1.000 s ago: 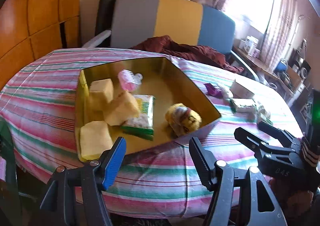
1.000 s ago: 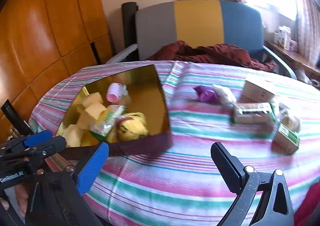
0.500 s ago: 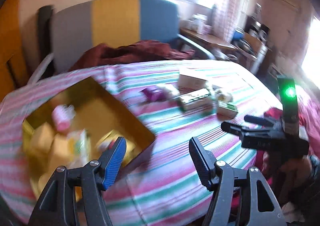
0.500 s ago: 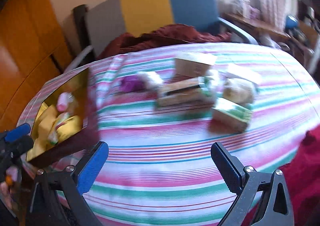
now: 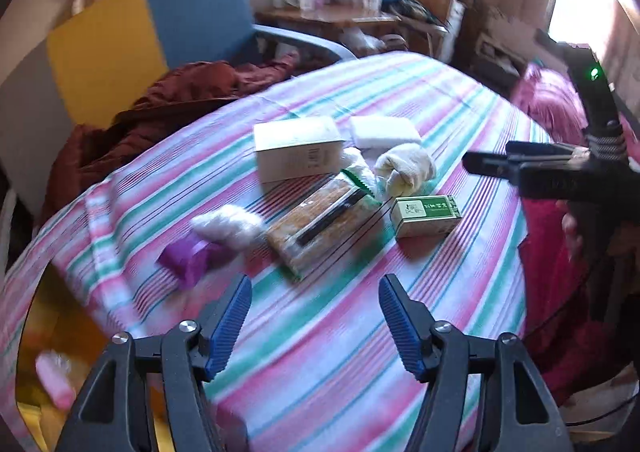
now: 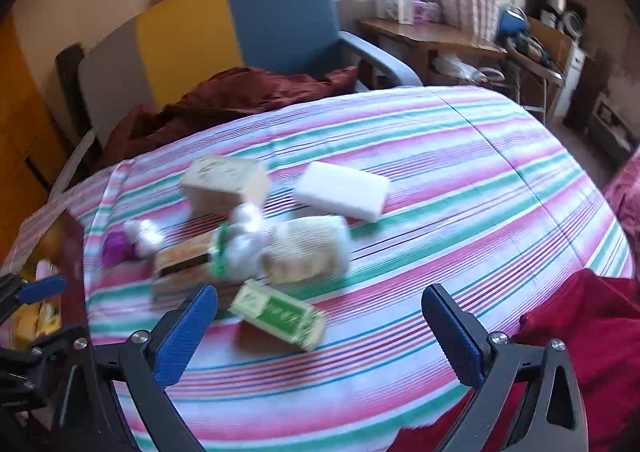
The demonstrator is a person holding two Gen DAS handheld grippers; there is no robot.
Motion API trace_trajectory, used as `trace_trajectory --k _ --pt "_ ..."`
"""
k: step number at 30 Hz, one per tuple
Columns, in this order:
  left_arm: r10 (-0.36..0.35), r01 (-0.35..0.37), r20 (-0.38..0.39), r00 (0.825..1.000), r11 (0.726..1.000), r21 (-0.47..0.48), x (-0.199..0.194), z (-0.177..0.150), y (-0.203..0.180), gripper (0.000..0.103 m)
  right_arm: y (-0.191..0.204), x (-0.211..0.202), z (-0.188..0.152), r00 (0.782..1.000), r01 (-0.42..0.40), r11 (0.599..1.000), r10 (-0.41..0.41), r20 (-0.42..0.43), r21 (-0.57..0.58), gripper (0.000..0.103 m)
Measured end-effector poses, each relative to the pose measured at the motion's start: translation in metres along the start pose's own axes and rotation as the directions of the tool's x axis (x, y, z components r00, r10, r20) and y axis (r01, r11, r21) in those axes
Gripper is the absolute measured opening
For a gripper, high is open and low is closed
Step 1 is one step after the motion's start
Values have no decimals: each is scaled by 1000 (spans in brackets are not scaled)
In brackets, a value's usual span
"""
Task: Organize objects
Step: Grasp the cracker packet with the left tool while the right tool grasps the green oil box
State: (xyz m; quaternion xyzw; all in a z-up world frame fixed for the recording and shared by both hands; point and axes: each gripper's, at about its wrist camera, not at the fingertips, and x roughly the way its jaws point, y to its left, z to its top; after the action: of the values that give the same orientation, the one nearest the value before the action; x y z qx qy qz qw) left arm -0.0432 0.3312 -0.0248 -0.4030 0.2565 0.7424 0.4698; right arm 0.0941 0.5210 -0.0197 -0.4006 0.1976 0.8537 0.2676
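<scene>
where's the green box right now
The green box lies on the striped tablecloth, nearest the camera in the right wrist view, just in front of the brown packet and the white bundle.

Left gripper (image 5: 314, 318) angled downward, jaws spread with nothing between them, having just been opening wider, right gripper (image 6: 320, 336) angled downward too, jaws wide apart and empty, a hand (image 5: 573, 224) gripping its handle

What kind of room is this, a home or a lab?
Most likely a lived-in home room, not a lab: a table under a striped tablecloth, an upholstered armchair draped with a dark red garment, and a cluttered wooden side table by curtained windows.
</scene>
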Motion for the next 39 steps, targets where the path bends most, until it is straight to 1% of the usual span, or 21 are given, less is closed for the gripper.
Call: trace_trajectory --k 2,3,5,6,8,14,16,18,23,25,28,29,30,32,34,38,39 --pt "-1 2 -41 999 999 34 20 11 -2 75 -15 6 0 1000 -17 998 16 4 54 103" --pt "-3 5 -49 999 999 44 26 14 -2 75 -22 9 -2 1000 -23 996 23 1 81 103" --pt "-4 9 -73 997 997 74 42 22 -3 78 -35 20 -4 999 -16 991 21 -38 136 103" --pt "-12 20 -86 996 996 91 50 26 -4 79 -39 22 -3 998 -23 988 31 -49 153 103" --pt "-18 32 -106 994 991 133 67 32 -7 79 -44 21 -1 998 -46 983 54 -42 175 103" --pt "-51 84 -154 987 973 217 101 45 -9 80 -38 21 -2 994 -75 985 86 -64 155 103" --pt "-56 91 -154 986 969 231 106 47 -8 80 -36 22 -3 993 -83 985 94 -68 150 103" --pt "-82 121 -168 982 964 235 113 50 -8 80 -35 24 -4 992 -89 985 101 -73 148 103" --pt "-116 153 -181 977 966 209 126 51 -4 79 -35 27 -4 991 -91 984 104 -80 150 103" --pt "-116 151 -183 976 969 193 130 50 -3 70 -35 28 -4 991 -90 985 103 -85 150 103" --pt "-99 132 -172 980 973 189 131 48 -4 61 -33 31 -5 990 -90 987 104 -96 136 103" --pt "-108 138 -169 980 975 176 129 47 -4 56 -32 31 -6 990 -90 988 103 -99 129 103" --pt "-122 148 -166 979 977 155 127 46 -4 55 -29 32 -7 989 -90 989 102 -104 115 103" --pt "-95 118 -166 982 983 138 124 43 -6 55 -22 34 -8 988 -93 993 102 -112 78 103" --pt "-58 78 -184 981 991 107 121 35 -8 55 -13 35 -9 988 -99 995 101 -119 26 103" --pt "-43 55 -185 982 997 58 111 22 -13 55 -1 41 -13 988 -98 994 91 -124 -46 103" --pt "-46 53 -185 982 998 33 106 16 -15 55 2 42 -13 988 -99 993 91 -122 -62 103"
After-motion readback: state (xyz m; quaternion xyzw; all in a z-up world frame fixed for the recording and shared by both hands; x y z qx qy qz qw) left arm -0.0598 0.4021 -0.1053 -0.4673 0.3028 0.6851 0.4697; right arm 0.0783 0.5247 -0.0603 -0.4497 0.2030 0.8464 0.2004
